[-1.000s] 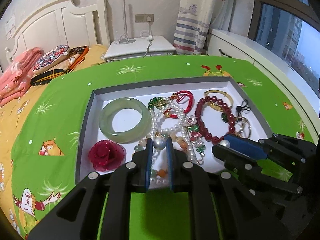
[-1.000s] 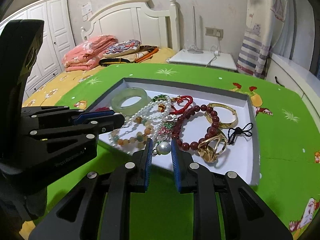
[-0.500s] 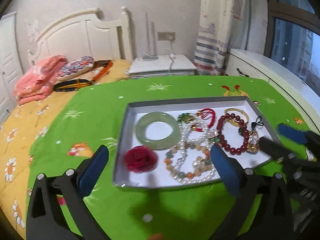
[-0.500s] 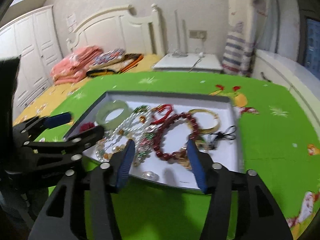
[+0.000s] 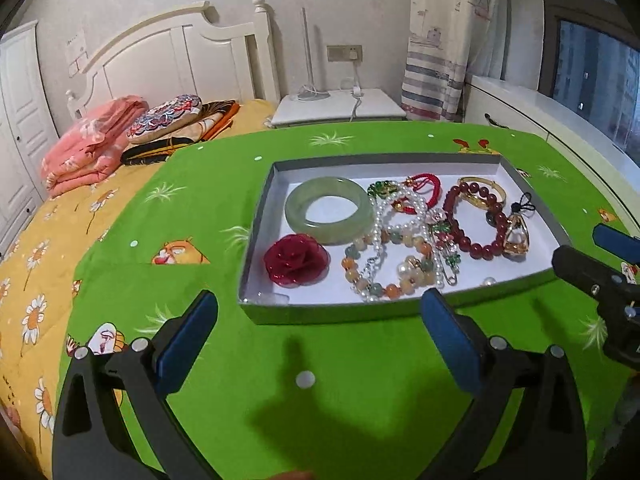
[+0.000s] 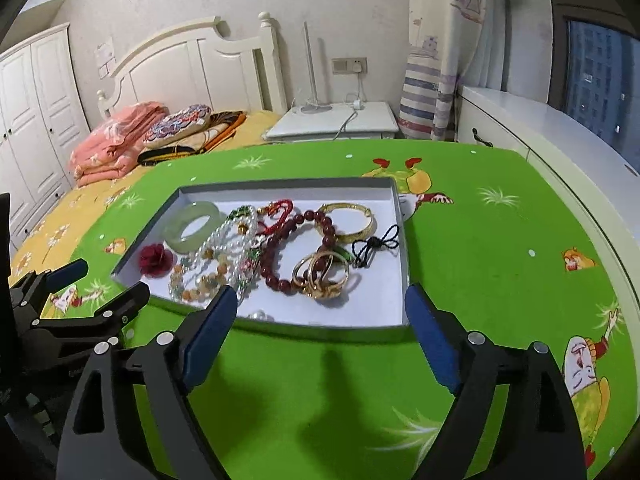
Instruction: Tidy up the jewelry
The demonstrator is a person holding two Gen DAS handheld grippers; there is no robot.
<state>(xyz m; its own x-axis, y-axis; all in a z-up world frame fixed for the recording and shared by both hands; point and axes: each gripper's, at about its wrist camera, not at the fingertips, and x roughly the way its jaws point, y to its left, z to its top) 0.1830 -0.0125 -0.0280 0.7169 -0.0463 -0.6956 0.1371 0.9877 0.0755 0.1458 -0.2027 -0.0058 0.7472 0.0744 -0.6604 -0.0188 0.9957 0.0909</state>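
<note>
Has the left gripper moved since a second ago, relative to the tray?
Yes. The left gripper has pulled back out of the tray and opened: its fingertips, then shut on a pearl over the beads, now stand wide apart before the tray's near wall.

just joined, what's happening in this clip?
A person with two handheld tongs is sorting jewelry in a shallow tray on a green cloth. Both the left tongs and right tongs are open, empty, and held just short of the tray's near edge. The jade bangle, red bead bracelet and pearl strands lie in the tray, untouched.
</note>
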